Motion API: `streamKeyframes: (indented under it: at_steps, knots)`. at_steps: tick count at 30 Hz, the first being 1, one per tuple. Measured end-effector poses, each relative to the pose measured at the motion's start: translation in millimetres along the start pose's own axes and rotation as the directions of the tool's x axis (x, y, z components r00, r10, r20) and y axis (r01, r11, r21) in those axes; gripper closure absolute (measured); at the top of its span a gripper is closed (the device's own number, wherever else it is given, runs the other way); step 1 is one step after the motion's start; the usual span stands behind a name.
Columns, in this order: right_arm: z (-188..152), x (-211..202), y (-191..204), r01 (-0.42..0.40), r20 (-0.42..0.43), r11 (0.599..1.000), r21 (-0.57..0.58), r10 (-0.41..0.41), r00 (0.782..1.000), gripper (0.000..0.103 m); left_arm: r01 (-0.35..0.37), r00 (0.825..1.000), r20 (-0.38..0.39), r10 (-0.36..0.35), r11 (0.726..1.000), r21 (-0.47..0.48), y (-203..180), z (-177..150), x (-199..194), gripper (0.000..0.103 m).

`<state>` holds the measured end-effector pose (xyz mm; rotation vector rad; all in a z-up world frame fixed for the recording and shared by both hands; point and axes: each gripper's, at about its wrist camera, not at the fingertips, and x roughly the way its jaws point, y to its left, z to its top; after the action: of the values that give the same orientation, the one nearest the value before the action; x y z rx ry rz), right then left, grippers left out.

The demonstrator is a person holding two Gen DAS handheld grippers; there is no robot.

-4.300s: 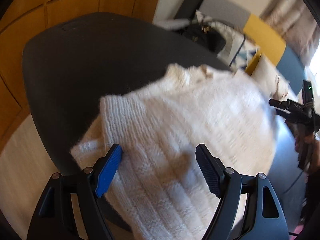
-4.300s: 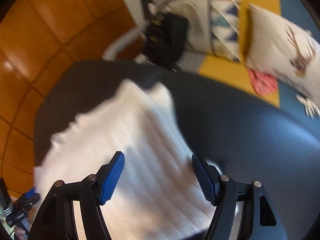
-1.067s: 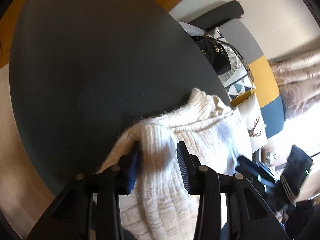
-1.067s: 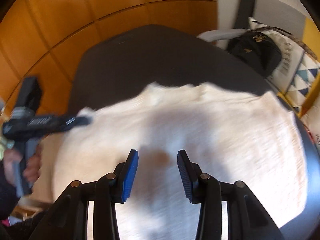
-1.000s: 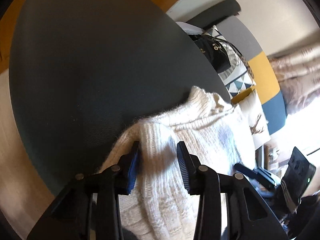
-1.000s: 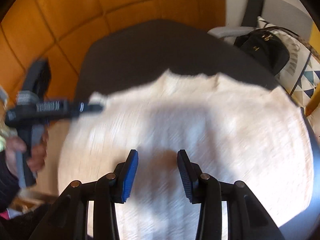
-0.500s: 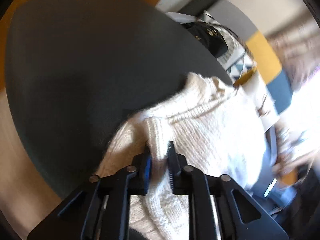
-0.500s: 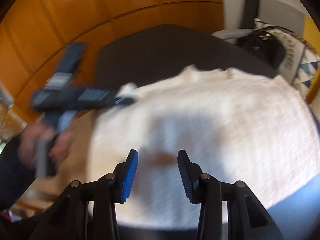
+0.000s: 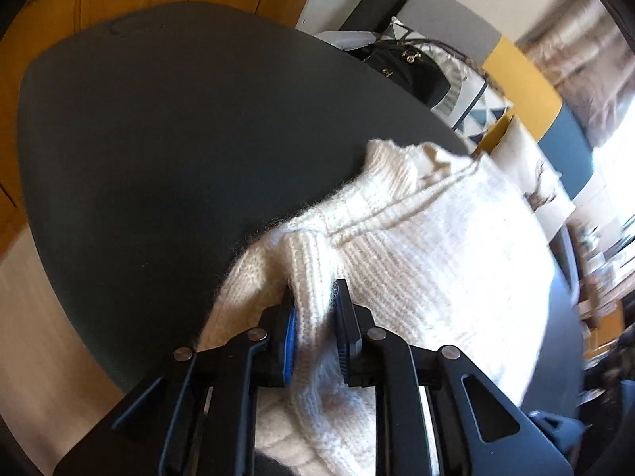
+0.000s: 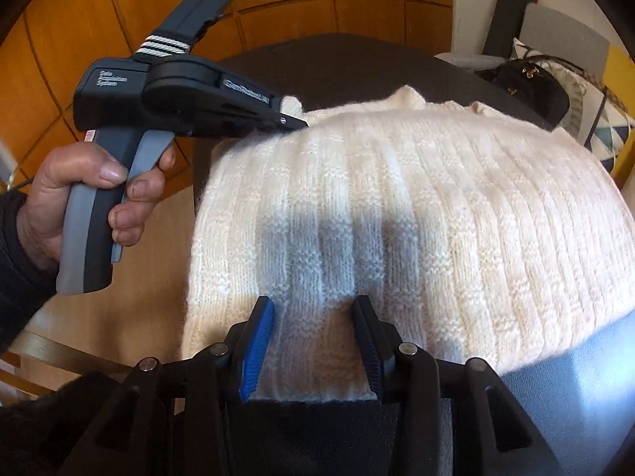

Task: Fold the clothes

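Observation:
A cream knitted sweater [image 9: 436, 254] lies on the dark round table [image 9: 158, 139], reaching to the table's near edge. My left gripper [image 9: 315, 305] is shut on a raised ribbed fold at the sweater's left side. In the right wrist view the same left gripper [image 10: 295, 121] shows with a hand [image 10: 99, 198] on its handle, its tip at the far left corner of the sweater [image 10: 436, 206]. My right gripper [image 10: 313, 317] is open, its blue pads [image 10: 260, 329] either side of the sweater's near hem without pinching it.
A black handbag [image 9: 405, 67] and patterned cushions [image 9: 476, 99] lie on a sofa beyond the table. Orange wood panelling [image 10: 357, 12] stands behind. Pale wooden floor [image 9: 35, 317] shows left of the table. Bare tabletop [image 10: 357, 63] lies past the sweater.
My left gripper went from open around the sweater's fold to shut on it and has lifted the fold. The right gripper stays over the hem, its gap unchanged.

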<state>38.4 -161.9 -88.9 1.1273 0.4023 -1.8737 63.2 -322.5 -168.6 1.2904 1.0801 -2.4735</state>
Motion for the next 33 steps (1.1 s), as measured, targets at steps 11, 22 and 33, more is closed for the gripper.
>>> streamKeyframes:
  at_steps: [11, 22, 33]
  knots:
    - [-16.1, -4.8, 41.9, 0.006, 0.004, 0.999, -0.051, -0.006, 1.0, 0.056, -0.058, 0.998, 0.048, 0.05, 0.98, 0.191, -24.2, -14.9, -0.1, 0.078]
    - [-21.7, 4.6, 53.3, 0.158, 0.018, 0.98, -0.119, -0.157, 0.987, 0.069, 0.131, 0.991, 0.016, -0.132, 0.988, 0.078, 7.2, -6.8, -2.6, 0.079]
    - [-18.3, 4.2, 34.5, 0.09, 0.034, 0.995, -0.039, -0.089, 0.995, 0.074, -0.015, 0.995, 0.098, -0.003, 0.983, 0.181, -14.5, -6.8, -14.5, 0.095]
